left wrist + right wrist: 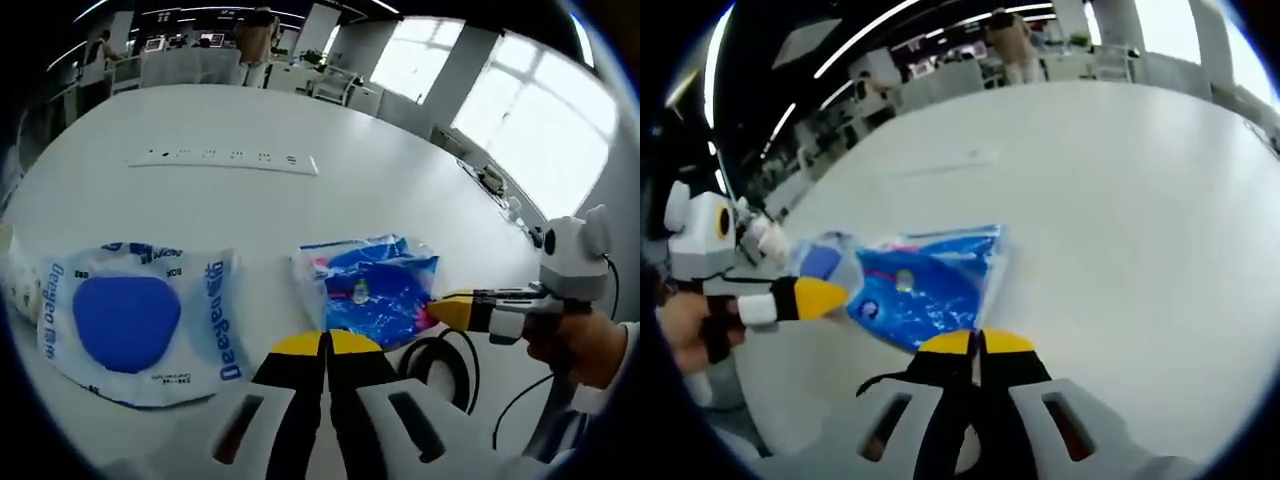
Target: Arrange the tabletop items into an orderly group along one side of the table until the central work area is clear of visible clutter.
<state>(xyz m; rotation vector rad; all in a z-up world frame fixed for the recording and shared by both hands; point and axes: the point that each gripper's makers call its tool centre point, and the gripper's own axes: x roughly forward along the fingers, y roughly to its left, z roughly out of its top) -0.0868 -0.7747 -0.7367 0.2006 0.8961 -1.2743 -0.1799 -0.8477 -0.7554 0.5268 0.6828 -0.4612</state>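
White worktop (400, 190) spreads ahead; my left claw (326, 345) and right claw (978, 345) are both shut, empty. Next: grip the blue packet (372, 285), slide it beside the tissue pack (135, 320).

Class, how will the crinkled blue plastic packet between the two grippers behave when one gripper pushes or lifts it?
The crinkled blue plastic packet looks soft and wrinkled, so it would probably sag when lifted. Lying flat on the smooth white table, it likely slides rather than rolls. It seems light.

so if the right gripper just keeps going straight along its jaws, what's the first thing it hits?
Most likely the blue plastic packet, lying flat on the white table just ahead of the right gripper. Its jaws look shut. Depth is hard to judge, so it may skim over the packet's near edge.
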